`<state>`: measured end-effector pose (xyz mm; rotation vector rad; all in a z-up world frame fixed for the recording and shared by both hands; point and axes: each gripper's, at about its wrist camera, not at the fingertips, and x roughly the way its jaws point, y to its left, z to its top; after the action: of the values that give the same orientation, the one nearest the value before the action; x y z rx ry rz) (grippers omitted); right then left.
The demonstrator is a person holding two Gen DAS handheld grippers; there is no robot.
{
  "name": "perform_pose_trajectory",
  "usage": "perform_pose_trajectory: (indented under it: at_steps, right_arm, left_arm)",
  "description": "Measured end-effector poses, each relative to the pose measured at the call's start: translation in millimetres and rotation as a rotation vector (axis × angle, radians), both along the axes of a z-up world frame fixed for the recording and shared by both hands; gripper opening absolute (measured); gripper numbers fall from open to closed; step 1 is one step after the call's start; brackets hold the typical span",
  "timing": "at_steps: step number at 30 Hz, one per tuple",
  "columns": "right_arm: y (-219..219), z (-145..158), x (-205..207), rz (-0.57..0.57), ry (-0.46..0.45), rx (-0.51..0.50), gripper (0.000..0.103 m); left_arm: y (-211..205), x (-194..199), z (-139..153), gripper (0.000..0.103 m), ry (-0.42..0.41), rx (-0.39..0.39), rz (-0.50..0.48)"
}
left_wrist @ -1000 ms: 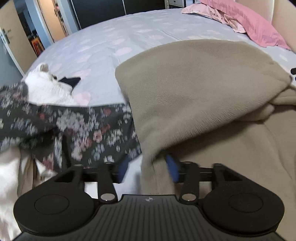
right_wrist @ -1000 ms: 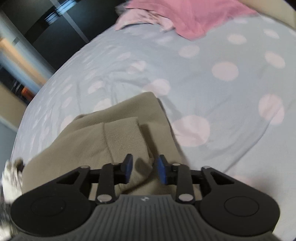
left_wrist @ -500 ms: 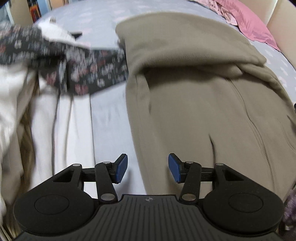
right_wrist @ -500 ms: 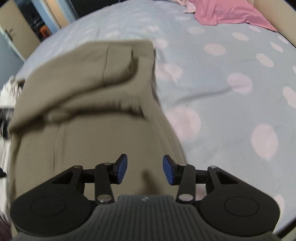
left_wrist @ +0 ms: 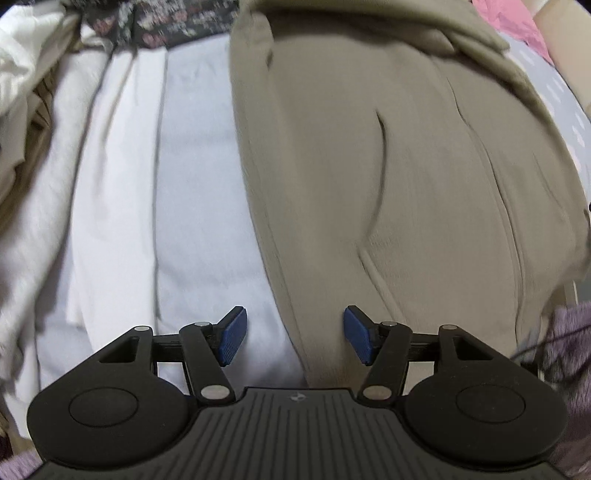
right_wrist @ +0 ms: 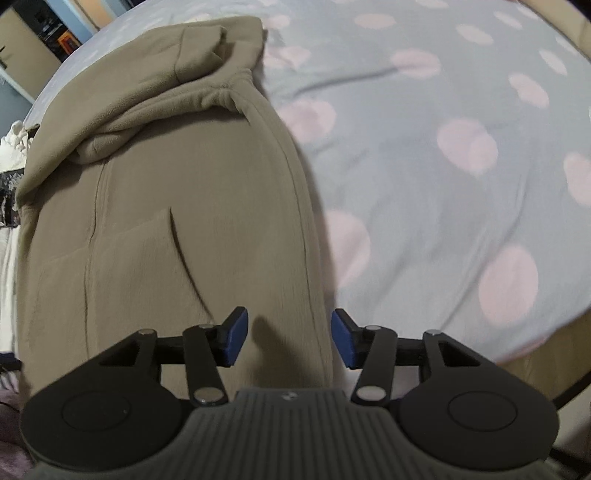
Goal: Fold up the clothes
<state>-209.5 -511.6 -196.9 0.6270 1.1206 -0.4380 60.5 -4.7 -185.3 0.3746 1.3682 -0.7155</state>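
Note:
A beige fleece hoodie [left_wrist: 406, 166] lies flat on the bed, its top part folded over at the far end; it also shows in the right wrist view [right_wrist: 166, 221]. My left gripper [left_wrist: 291, 339] is open and empty, above the hoodie's near left edge. My right gripper [right_wrist: 288, 341] is open and empty, above the hoodie's near right edge. Neither gripper holds any cloth.
A pale blue bedsheet with pink spots [right_wrist: 443, 166] covers the bed. White clothes [left_wrist: 92, 166] and a dark floral garment [left_wrist: 166, 18] lie left of the hoodie. A pink pillow [left_wrist: 517, 22] is far right. The bed's edge [right_wrist: 535, 350] is near right.
Both grippers let go of the hoodie, opened, and pulled back toward its near hem. The folded-over top part now lies at the far end.

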Motion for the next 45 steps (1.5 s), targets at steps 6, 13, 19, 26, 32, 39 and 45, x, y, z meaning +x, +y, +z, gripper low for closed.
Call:
perform_pose_trajectory:
  at_steps: [6, 13, 19, 26, 32, 39, 45]
  right_arm:
    - [6.2, -15.5, -9.1, 0.011, 0.082, 0.086, 0.058]
    - [9.3, -40.3, -4.1, 0.047, 0.161, 0.11, 0.047]
    - [25.0, -21.3, 3.3, 0.138, 0.148, 0.056, 0.023]
    - [34.0, 45.4, -6.0, 0.179, -0.038, 0.027, 0.018]
    - [23.9, 106.8, 1.5, 0.148, -0.226, -0.026, 0.017]
    - [-4.8, 159.8, 43.2, 0.093, -0.423, -0.093, 0.016]
    - [-47.0, 171.6, 105.6, 0.014, -0.477, -0.097, 0.016]
  left_arm:
    - [3.9, -9.1, -12.7, 0.061, 0.076, 0.032, -0.017]
    - [2.8, -5.2, -26.8, 0.062, 0.099, 0.053, -0.009]
    - [1.0, -1.5, -9.1, 0.019, 0.168, 0.0, -0.04]
    - [9.2, 12.9, 48.3, 0.014, 0.185, -0.154, -0.052]
    - [3.9, 36.0, 106.7, 0.014, 0.086, -0.32, -0.018]
    - [-32.0, 81.8, 153.7, 0.014, -0.033, -0.46, 0.044]
    - [-63.7, 144.4, 169.8, 0.014, -0.065, -0.475, 0.109]
